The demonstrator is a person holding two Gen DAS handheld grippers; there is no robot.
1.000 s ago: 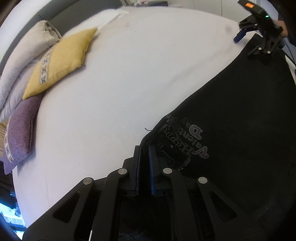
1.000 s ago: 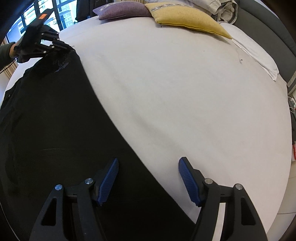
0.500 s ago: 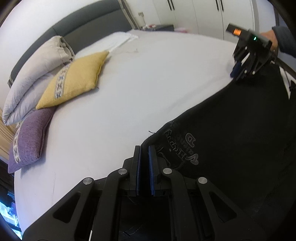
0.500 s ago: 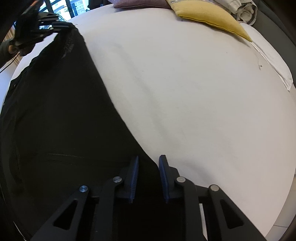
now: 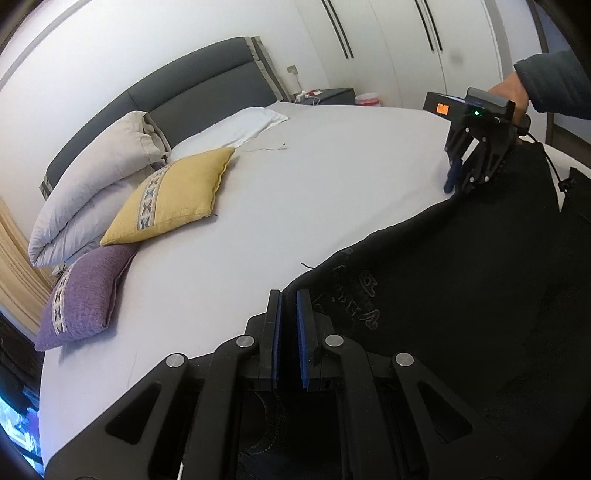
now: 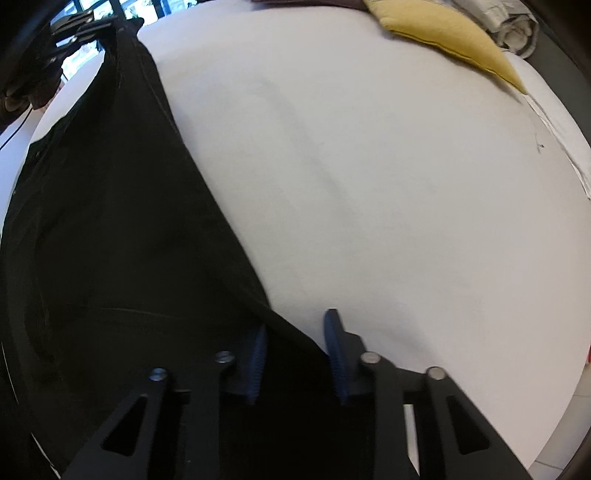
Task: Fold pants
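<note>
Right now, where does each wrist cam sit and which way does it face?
Left wrist: on left gripper, facing the grey headboard; shows the right gripper and a sleeved hand.
Right wrist: on the right gripper, facing the window; the left gripper shows far off.
Shared: black fabric pants, white bed sheet, yellow square cushion.

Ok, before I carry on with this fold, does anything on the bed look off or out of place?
Nothing serious. A loose thread or bit of lint lies on the white sheet near the pillows. The black pants hang between the left gripper and right gripper, undamaged.
</note>
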